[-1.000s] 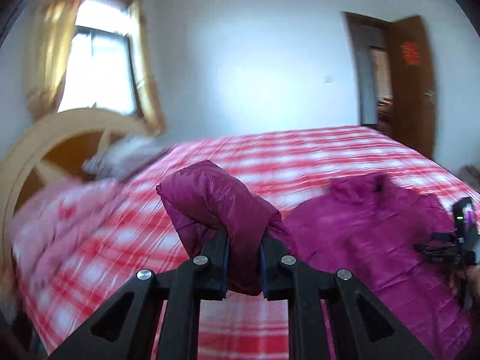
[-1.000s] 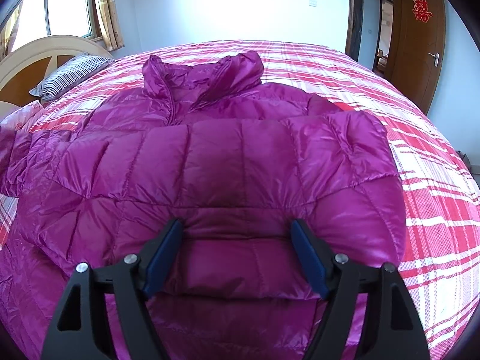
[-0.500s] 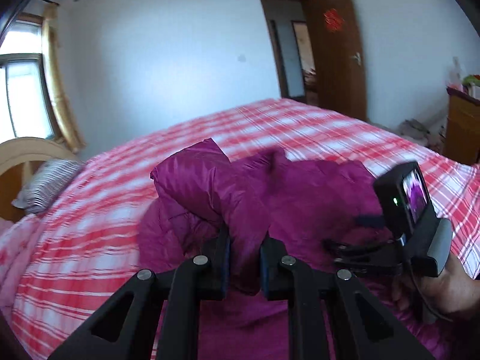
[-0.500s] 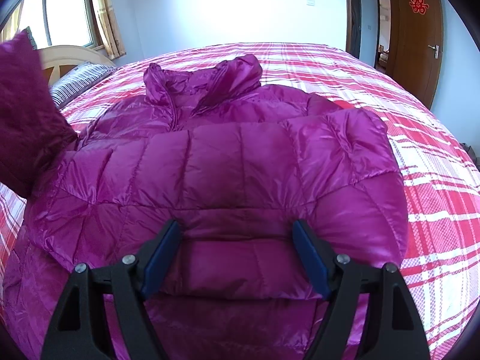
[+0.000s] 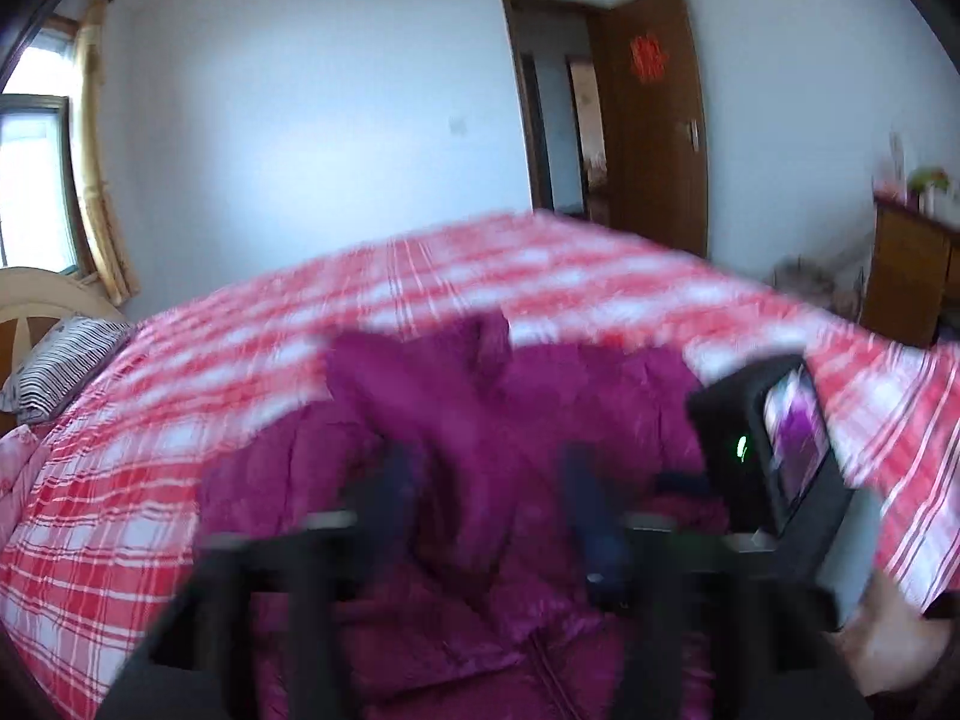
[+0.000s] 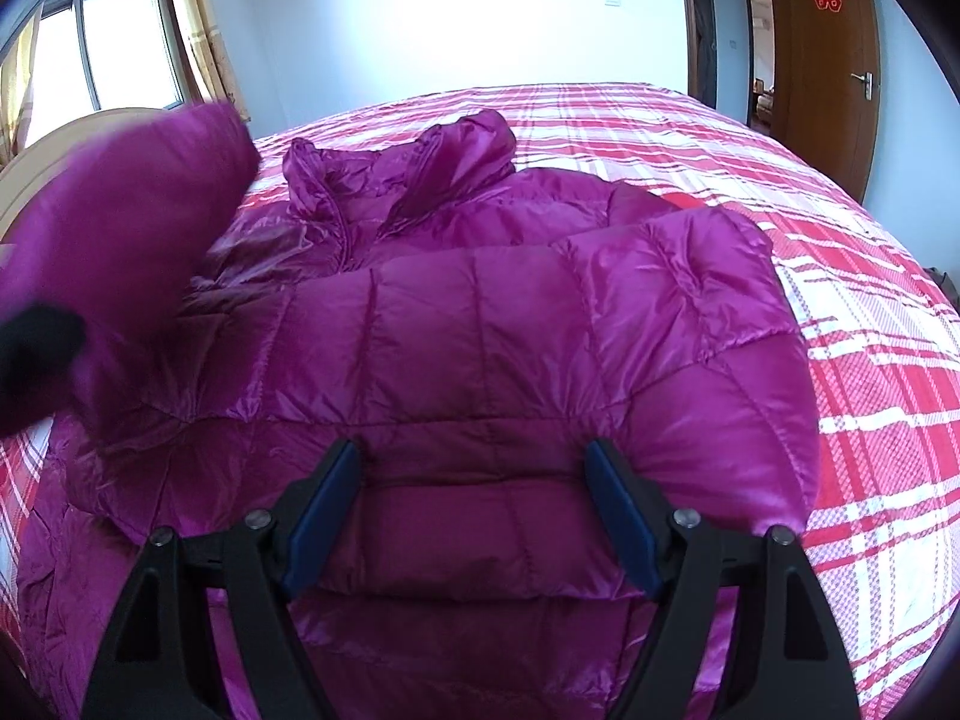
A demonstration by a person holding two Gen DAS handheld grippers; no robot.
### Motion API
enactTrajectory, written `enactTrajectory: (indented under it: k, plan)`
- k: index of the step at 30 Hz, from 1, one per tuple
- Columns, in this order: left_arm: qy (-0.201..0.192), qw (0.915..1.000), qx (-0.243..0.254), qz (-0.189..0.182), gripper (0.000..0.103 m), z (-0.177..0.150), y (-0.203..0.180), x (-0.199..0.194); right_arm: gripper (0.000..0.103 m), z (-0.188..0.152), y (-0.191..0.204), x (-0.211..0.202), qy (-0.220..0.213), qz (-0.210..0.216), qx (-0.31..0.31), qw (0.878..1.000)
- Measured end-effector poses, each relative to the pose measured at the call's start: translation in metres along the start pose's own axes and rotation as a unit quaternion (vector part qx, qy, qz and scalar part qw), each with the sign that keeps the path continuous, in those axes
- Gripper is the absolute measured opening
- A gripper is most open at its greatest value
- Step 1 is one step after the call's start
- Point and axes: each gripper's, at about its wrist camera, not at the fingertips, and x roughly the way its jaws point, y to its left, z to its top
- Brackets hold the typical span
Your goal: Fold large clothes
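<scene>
The left tool [image 5: 489, 495], blurred, has just been opening its jaws, a fold of the magenta puffer jacket [image 5: 456, 420] between them. The jacket lies on the red plaid bed [image 5: 540, 276]. The right tool's camera [image 5: 774, 438] sits just right.

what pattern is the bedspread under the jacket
Red and white plaid; the bedspread shows best in the right wrist view, under the magenta puffer jacket.

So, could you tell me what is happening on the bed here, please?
A person with a gripper in each hand is folding a magenta quilted puffer jacket on a red-and-white plaid bedspread. The left gripper has just been opening, with the sleeve between its jaws. The right gripper hovers open over the jacket.
</scene>
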Motion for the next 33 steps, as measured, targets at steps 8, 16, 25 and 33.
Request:
enactTrajectory:
  k: [8,16,25,33]
  plan:
    - [0.018,0.9853,-0.024,0.168,0.089,-0.013,0.091,0.026,0.080,0.000,0.000,0.000,0.000,0.000,0.000,1.000]
    - [0.173,0.9560,-0.050,0.232,0.089,-0.078,0.144,0.105,0.080,0.000,-0.003,-0.003,-0.006,0.012,0.009,1.000]
    - [0.182,0.9551,-0.052,0.228,0.090,-0.084,0.143,0.114,0.068,0.018,-0.039,-0.071,-0.086,0.025,0.128,0.988]
    - [0.180,0.9541,-0.047,0.234,0.091,-0.084,0.142,0.113,0.055,0.069,0.067,-0.052,-0.038,0.128,0.001,0.991]
